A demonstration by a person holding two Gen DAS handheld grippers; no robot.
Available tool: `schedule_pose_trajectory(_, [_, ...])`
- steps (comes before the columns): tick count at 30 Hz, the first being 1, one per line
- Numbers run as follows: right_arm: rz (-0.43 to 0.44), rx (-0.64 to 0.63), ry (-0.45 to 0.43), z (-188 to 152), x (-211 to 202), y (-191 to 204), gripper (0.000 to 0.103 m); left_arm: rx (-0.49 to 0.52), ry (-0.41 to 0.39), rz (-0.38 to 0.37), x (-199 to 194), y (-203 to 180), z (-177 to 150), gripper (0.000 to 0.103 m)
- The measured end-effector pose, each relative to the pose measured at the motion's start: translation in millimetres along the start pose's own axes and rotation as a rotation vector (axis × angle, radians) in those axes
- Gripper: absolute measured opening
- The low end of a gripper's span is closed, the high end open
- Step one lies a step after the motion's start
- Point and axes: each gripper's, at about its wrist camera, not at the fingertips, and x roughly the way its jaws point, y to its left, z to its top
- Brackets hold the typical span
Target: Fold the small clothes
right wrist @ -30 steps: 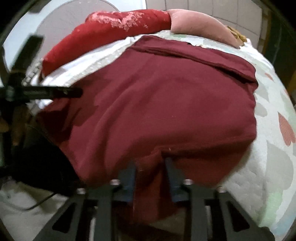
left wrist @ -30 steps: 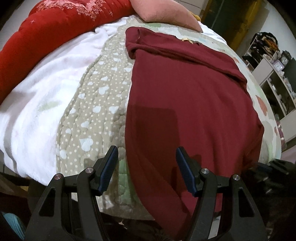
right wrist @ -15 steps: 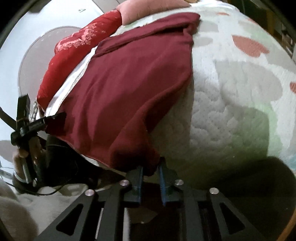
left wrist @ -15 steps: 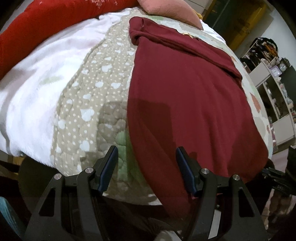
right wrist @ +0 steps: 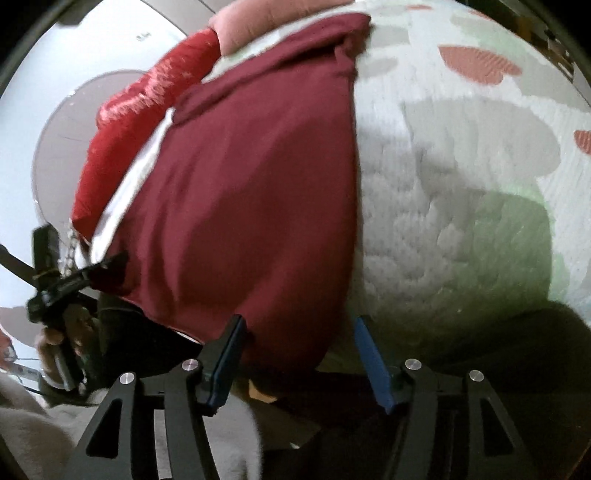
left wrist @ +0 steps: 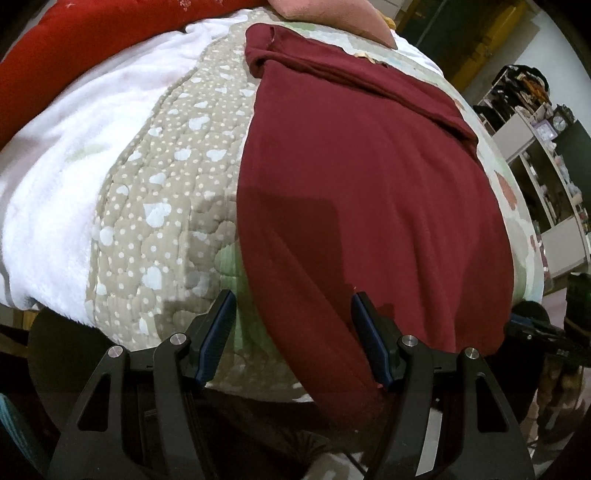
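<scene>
Maroon garment is lying spread flat on a quilted bedcover, filling the centre and right of the left wrist view, its folded top edge running across the upper centre of that frame and its lower hem draping over the bed edge at the bottom centre. In the right wrist view the same garment is occupying the centre left, with the pale heart-patterned part of the bedcover showing to its right.

Left gripper is hovering at the bottom centre of its frame with its jaws parted and gripping nothing; the garment's left edge is lying between the blue pads, apart from both.

Right gripper is sitting at the bottom centre of its own frame, its jaws opening; the garment's lower corner is hanging between them with neither pad pressing on it.

A red blanket and a pink pillow are lying along the upper edge. No legible writing or labels are showing on anything.
</scene>
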Motion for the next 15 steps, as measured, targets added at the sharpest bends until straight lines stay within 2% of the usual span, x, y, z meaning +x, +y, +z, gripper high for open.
schedule_pose_trajectory(4, [-0.023,-0.007,0.029,3,14,3,0.059,0.011,0.007,0.015,5,-2,-1,0.067])
schedule_pose_trajectory(9, [0.011,-0.006,0.045,1,21,1,0.059,0.054,0.014,0.033,8,-8,0,0.069])
schedule_pose_trajectory(11, [0.049,-0.001,0.053,-3,24,-2,0.045,0.054,0.006,0.017,7,-6,-1,0.066])
schedule_pose_trajectory(12, [0.076,0.012,0.053,-6,25,-4,0.035,0.052,-0.005,0.018,5,-4,-1,0.062])
schedule_pose_trajectory(13, [0.103,0.027,0.048,-8,25,-7,0.027,0.055,-0.014,0.033,4,-4,-1,0.048])
schedule_pose_trajectory(14, [0.124,0.032,0.039,-8,24,-8,0.024,0.059,-0.018,0.044,3,-4,-1,0.036])
schedule_pose_trajectory(15, [0.139,0.031,0.028,-8,21,-8,0.018,0.062,-0.023,0.048,1,-3,0,0.031])
